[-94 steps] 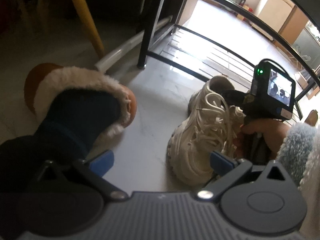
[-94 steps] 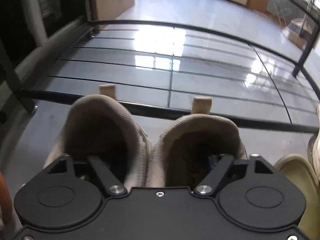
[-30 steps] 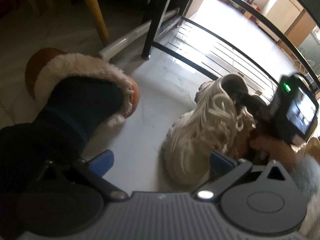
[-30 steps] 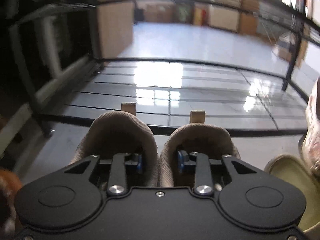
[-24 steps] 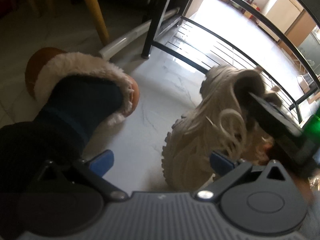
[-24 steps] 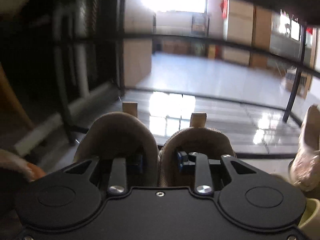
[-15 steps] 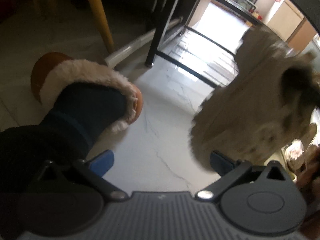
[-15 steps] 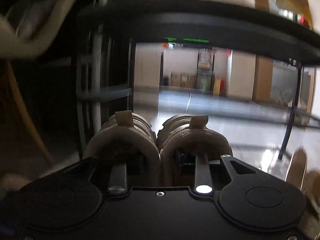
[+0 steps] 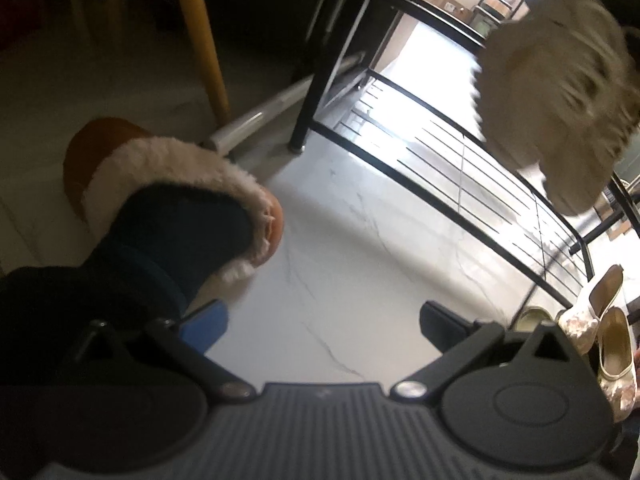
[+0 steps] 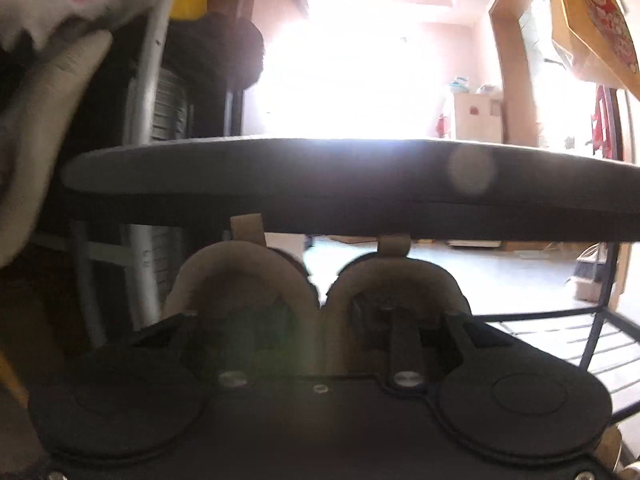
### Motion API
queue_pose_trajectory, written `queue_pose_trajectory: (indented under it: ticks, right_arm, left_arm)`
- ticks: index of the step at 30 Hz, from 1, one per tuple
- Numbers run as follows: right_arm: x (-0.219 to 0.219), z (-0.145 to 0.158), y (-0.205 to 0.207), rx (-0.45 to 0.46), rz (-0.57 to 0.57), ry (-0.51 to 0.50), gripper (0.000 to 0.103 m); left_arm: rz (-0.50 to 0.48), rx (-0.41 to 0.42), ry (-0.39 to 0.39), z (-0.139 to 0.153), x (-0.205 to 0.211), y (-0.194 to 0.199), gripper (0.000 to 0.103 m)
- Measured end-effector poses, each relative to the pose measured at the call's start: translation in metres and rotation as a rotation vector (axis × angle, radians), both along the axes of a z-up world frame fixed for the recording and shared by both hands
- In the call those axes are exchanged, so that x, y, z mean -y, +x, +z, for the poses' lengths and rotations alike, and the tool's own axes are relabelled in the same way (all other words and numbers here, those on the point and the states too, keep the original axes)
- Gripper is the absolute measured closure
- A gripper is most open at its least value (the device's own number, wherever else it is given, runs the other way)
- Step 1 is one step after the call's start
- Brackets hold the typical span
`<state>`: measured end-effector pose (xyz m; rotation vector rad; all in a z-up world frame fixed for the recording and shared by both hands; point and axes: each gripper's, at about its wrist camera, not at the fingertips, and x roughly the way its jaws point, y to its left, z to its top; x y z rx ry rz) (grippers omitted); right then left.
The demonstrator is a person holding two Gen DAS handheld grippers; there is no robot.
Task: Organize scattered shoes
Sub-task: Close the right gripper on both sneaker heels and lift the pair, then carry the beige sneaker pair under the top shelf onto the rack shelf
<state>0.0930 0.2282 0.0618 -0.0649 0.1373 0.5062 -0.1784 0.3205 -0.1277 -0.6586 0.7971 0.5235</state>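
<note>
While the right gripper (image 10: 320,312) points nearly level toward the black shoe rack (image 10: 360,184), its jaws are pinched narrow on the adjoining inner collars of a pair of beige sneakers (image 10: 320,280), one finger inside each heel opening. Both heel pull tabs stand upright just below the rack's upper shelf edge. In the left wrist view the same sneakers (image 9: 560,92) hang blurred in the air, clear of the floor, above the rack's lower wire shelf (image 9: 460,160).

The left gripper (image 9: 320,320) points down at the white marble floor (image 9: 340,260) with its jaws spread wide and nothing between them. A person's foot in a fur-trimmed brown slipper (image 9: 168,176) stands on the floor at left, near the blue pad of the left finger (image 9: 204,324). A pair of pale heeled shoes (image 9: 604,340) lies on the floor at right, beside the rack's front rail. A yellow chair leg (image 9: 200,36) stands behind the slipper.
</note>
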Motion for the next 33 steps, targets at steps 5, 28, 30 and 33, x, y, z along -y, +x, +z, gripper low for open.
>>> queue_pose_trajectory:
  ticks: [5,28,30,33]
  right_arm:
    - [-0.029,-0.002,0.035,-0.028,-0.039,-0.047,0.073]
    - [-0.033,0.000,0.109,-0.136,-0.104,-0.034,0.013]
    - [-0.031,0.001,0.105,-0.101,-0.096,-0.066,0.013]
    - [-0.022,0.002,0.101,-0.099,-0.076,-0.072,0.013]
  left_arm:
    - [0.014,0.009,-0.013,0.002,-0.004,-0.002,0.001]
    - [-0.024,-0.007,-0.005,0.000,0.004,0.001,0.001]
    - [-0.025,-0.008,-0.012,-0.001,0.003,0.001,0.001]
    - [-0.028,-0.013,-0.021,-0.002,0.004,0.001,0.001]
